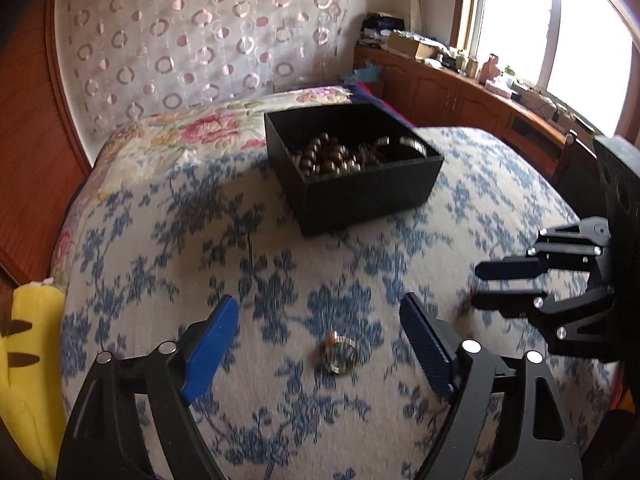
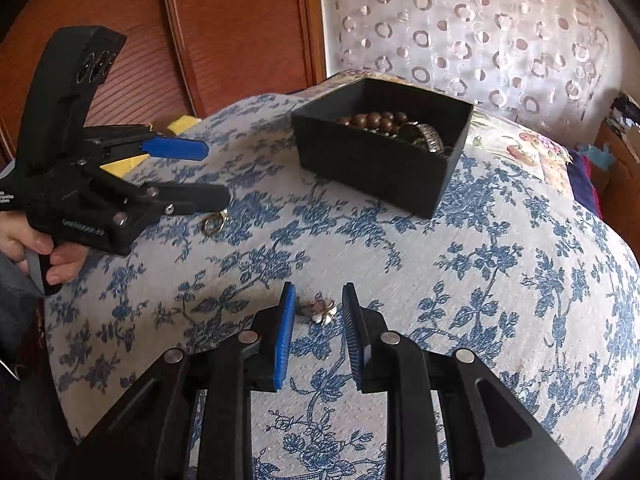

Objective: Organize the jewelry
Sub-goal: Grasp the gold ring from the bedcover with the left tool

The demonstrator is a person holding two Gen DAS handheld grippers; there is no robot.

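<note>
A black open box (image 1: 360,188) (image 2: 372,168) stands on the blue-flowered bed cover and holds brown beads (image 1: 324,156) and metal bangles (image 2: 432,136). A gold ring (image 1: 340,356) (image 2: 214,222) lies on the cover between my left gripper's (image 1: 316,320) wide-open blue fingers. My left gripper also shows in the right wrist view (image 2: 212,174), just above the ring. A small flower-shaped earring (image 2: 320,310) lies between my right gripper's (image 2: 318,300) open fingers, not touching them. My right gripper (image 1: 480,286) shows at the right, part open.
The bed cover (image 2: 500,280) bulges and falls away at its edges. A floral quilt (image 1: 180,136) lies behind the box. A yellow cushion (image 1: 28,360) sits at the left. A wooden cabinet (image 1: 460,96) with clutter runs under the window.
</note>
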